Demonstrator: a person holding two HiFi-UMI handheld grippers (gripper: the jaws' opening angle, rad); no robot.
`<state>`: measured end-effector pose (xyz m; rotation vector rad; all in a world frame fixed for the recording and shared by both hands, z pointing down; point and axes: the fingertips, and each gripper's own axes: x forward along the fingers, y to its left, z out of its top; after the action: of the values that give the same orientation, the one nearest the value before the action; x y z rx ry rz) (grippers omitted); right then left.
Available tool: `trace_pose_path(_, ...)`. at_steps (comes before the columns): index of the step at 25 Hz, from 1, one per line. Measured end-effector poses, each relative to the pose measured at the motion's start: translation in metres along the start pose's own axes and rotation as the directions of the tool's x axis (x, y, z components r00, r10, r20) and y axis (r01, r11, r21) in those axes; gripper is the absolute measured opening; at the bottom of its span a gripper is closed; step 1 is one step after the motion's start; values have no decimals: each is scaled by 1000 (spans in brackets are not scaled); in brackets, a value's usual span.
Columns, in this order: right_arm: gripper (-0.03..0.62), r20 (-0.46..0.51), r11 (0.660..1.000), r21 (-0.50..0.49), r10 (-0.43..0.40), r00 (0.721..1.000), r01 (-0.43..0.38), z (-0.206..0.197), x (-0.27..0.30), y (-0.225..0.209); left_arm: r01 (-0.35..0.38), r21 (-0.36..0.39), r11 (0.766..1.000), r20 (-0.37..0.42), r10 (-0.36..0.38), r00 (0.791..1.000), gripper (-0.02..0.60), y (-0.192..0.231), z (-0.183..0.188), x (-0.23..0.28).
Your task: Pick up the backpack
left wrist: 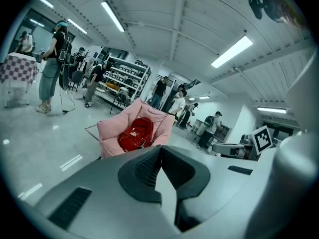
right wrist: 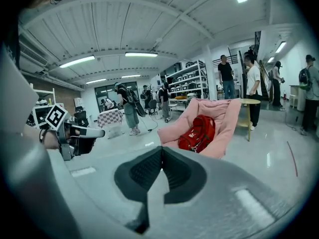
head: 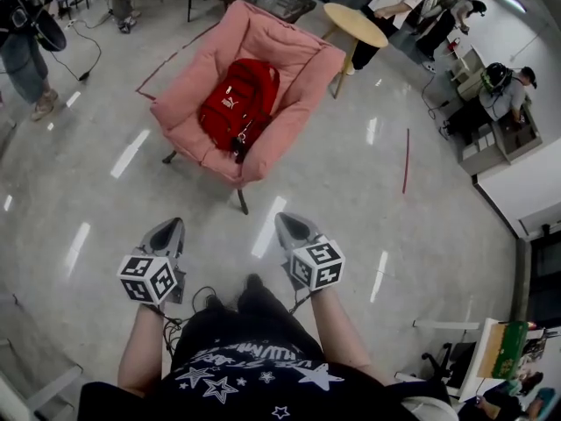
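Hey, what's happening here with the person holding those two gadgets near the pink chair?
A person stands a short way from a pink cushioned armchair, where a red fabric backpack lies on the seat. Each hand holds a grey gripper: the left gripper and right gripper are both shut, empty and aimed at the chair. Nothing touches the backpack yet.

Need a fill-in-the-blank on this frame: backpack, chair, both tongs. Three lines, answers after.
1. The backpack is ___ in colour.
2. It lies on the seat of a ___ armchair.
3. The left tongs and the right tongs are both ___, with nothing between them and well short of the backpack.

Missing words: red; pink; shut
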<state>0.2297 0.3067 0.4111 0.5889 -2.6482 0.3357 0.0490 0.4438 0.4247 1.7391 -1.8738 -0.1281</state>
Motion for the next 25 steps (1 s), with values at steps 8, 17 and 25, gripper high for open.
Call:
trace_pose_path(8, 0, -44, 998, -29, 50, 998, -52, 1, 59, -1, -49, -12, 999, -5, 49, 999, 9, 38, 11, 13)
trace_pose_path(17, 0, -75, 986, -25, 160, 984, -163, 41, 188, -33, -133, -16, 991, -30, 132, 991, 9, 95, 56, 75)
trace_pose_path(25, 0, -80, 986, 31, 168, 983, -165, 100, 269, -109, -83, 44, 996, -68, 86, 994, 9, 91, 121, 184)
